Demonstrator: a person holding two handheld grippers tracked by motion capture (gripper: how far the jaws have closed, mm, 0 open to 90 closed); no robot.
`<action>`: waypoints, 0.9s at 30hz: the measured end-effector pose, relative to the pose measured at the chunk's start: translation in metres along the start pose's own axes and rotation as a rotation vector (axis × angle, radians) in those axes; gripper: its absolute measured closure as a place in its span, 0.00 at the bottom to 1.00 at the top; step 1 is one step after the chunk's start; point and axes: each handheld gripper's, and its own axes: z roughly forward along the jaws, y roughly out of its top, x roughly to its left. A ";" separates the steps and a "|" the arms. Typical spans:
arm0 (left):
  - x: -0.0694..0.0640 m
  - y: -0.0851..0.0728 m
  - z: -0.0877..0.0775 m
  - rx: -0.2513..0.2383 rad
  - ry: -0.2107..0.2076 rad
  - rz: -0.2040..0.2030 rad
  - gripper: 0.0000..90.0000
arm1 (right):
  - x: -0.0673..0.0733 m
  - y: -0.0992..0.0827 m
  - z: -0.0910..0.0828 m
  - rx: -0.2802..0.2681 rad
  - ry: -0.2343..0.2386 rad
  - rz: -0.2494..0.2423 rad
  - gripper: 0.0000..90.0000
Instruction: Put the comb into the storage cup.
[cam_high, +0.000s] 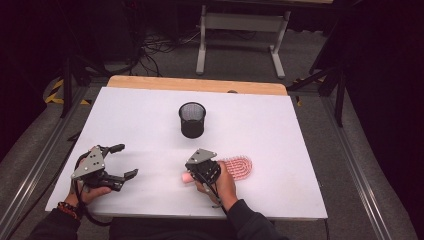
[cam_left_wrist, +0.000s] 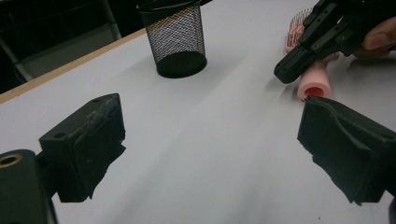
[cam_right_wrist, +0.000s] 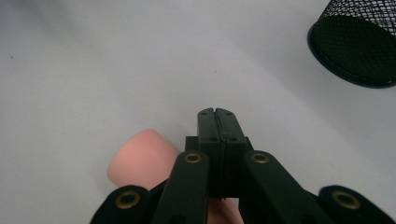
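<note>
With my right gripper (cam_right_wrist: 218, 114) fully closed and resting over the pink hairbrush (cam_high: 235, 169) lying near the table's (cam_high: 300, 150) front edge, left gripper (cam_high: 125, 161) idle and open, I judge I must open before grasping its handle

The white table top (cam_high: 280, 130) has a strip of pale wood (cam_high: 197, 84) along its far edge. Grey carpet floor (cam_high: 240, 57) spreads beyond it, crossed by loose black cables (cam_high: 155, 52). On that floor stands a light grey table frame (cam_high: 242, 30) with two legs and flat feet. Yellow-and-black tape (cam_high: 55, 92) marks the floor at the left. Metal rails (cam_high: 357, 170) run along both sides. Beyond that, the room is dark.
</note>
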 end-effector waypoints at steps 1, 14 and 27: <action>0.000 0.000 0.000 0.004 -0.001 0.000 0.09 | 0.000 0.000 0.000 0.002 0.004 -0.002 1.00; -0.001 0.000 0.002 0.033 0.007 0.011 0.10 | 0.007 -0.005 -0.002 0.050 0.061 -0.043 1.00; -0.001 -0.001 0.003 0.039 0.014 0.012 0.10 | -0.008 -0.022 -0.022 0.069 0.101 -0.069 1.00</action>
